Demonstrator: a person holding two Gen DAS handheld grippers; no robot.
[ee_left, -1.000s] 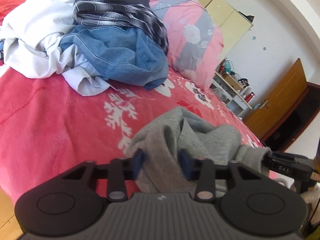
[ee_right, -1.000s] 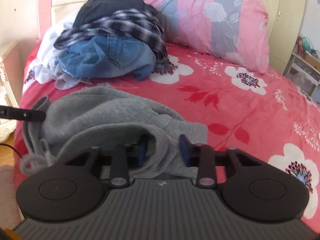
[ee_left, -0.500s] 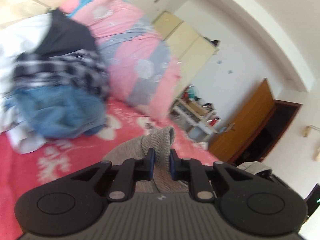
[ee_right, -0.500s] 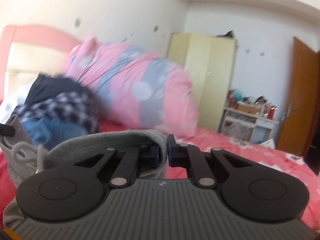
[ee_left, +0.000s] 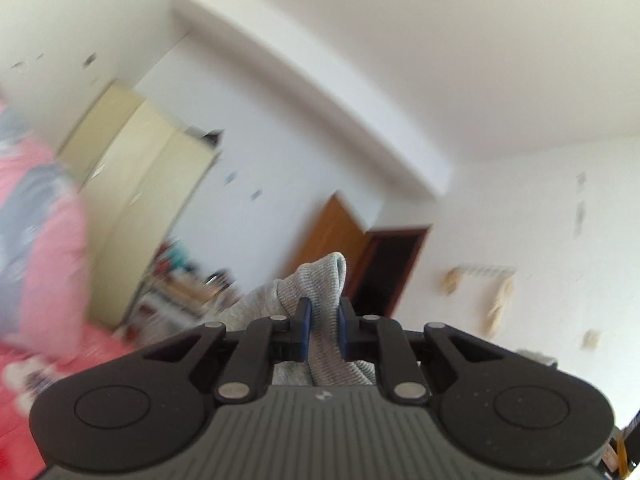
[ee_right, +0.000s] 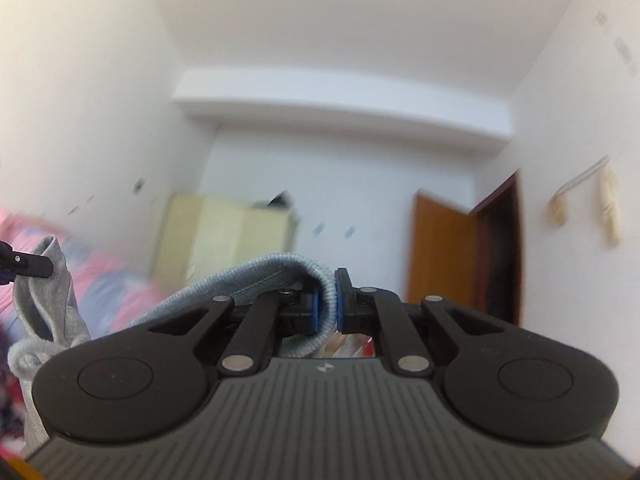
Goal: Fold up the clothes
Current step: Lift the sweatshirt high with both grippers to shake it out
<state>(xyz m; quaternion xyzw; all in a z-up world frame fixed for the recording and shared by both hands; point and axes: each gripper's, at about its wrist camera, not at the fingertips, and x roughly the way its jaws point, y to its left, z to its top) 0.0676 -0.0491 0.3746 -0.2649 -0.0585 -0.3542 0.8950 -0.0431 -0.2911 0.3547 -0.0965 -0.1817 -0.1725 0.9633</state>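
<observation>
We hold the soft, limp grey sweater (ee_left: 320,280) by its ribbed edge, left gripper (ee_left: 323,330) and right gripper (ee_right: 328,304) both clamped on it.

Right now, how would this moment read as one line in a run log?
step: lift | left gripper: shut on sweater | right gripper: shut on sweater | both cameras tilted up at wall, blurred

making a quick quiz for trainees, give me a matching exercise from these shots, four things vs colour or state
Things:
1. left tongs
2. wardrobe
3. door
4. bedding

Colour or state:
a. pale yellow
b. pink with grey
c. shut on the grey sweater
d. orange-brown, standing open

Pairs: 1-c, 2-a, 3-d, 4-b
</observation>
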